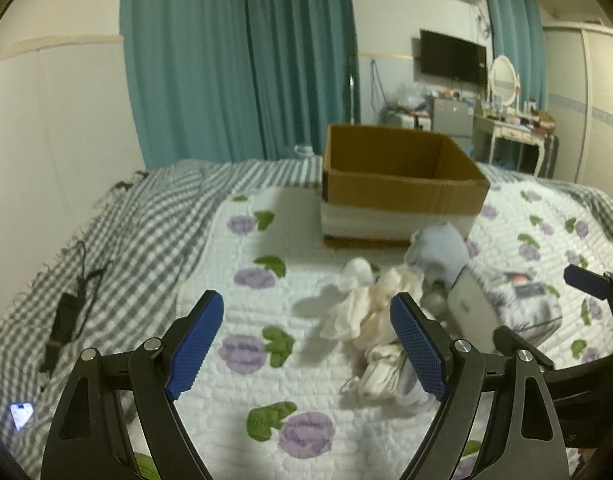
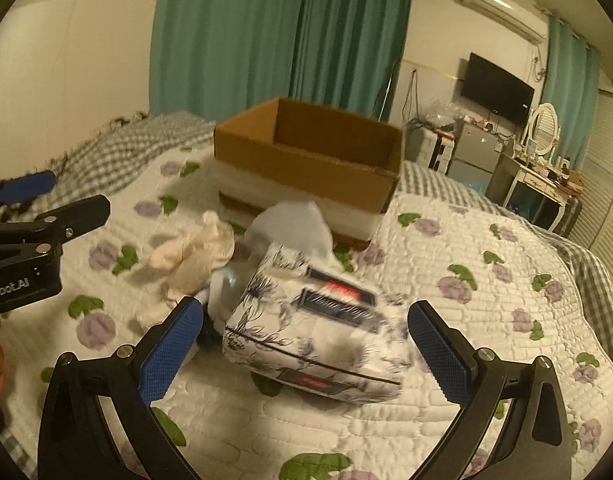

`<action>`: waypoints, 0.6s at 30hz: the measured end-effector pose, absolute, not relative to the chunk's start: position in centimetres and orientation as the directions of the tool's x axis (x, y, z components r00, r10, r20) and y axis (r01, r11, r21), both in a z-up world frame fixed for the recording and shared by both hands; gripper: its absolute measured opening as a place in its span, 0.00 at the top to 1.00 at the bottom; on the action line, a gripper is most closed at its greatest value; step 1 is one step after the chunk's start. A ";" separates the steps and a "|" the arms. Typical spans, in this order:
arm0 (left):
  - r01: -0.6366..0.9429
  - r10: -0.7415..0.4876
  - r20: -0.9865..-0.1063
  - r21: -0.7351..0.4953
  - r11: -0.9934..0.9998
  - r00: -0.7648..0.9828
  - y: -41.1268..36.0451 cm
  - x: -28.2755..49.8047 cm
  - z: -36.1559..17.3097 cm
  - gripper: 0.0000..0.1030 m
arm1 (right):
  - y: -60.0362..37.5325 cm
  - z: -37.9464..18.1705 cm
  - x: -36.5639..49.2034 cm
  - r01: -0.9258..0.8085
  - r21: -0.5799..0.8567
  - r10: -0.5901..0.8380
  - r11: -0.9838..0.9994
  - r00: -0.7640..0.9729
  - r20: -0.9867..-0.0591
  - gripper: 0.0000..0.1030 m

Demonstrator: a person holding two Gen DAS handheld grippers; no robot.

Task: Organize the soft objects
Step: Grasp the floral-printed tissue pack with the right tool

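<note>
Right wrist view: right gripper wide open around a floral tissue pack on the flower-print quilt. Left gripper wide open, empty, near cream cloths. Cardboard box behind them; teal curtains, wall TV.

The cardboard box shows only its upper inner walls in both views; its floor is hidden behind the near wall. In the left wrist view, the right gripper is cut off by the right edge, and it covers part of the floral tissue pack. The left gripper's finger overlaps the cream cloths. The tissue pack's print is blurred and unreadable in the right wrist view. Small items on the dressing table are too small to identify.
</note>
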State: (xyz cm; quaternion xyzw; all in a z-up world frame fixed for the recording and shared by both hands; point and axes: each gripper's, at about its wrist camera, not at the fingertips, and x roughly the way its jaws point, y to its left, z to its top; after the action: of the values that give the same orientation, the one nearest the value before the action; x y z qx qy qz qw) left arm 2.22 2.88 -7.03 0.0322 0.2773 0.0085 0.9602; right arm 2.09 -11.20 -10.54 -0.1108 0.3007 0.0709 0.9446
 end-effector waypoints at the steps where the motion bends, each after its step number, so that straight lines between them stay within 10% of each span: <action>1: 0.006 0.032 -0.539 0.068 0.998 0.842 3.0 2.3 -7.3 0.16 | -10.8 -11.1 2.5 -0.202 -0.175 0.060 0.964 0.801 -0.596 0.00; 15: 0.060 -0.010 -0.640 0.056 0.997 0.768 2.9 4.2 -10.8 0.16 | -10.1 -14.9 5.9 -0.124 -0.281 -0.098 0.952 0.744 -0.661 0.01; 18: 0.085 -0.029 -0.648 0.056 0.995 0.761 2.4 4.6 -11.0 0.16 | -10.7 -14.2 5.8 -0.119 -0.243 -0.071 0.963 0.755 -0.652 0.14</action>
State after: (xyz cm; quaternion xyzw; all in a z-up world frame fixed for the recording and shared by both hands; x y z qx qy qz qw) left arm 4.62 2.42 -10.97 0.0408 0.3444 -0.0303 0.9374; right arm 5.76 -10.72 -14.20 -0.1358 0.3501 0.0131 0.9267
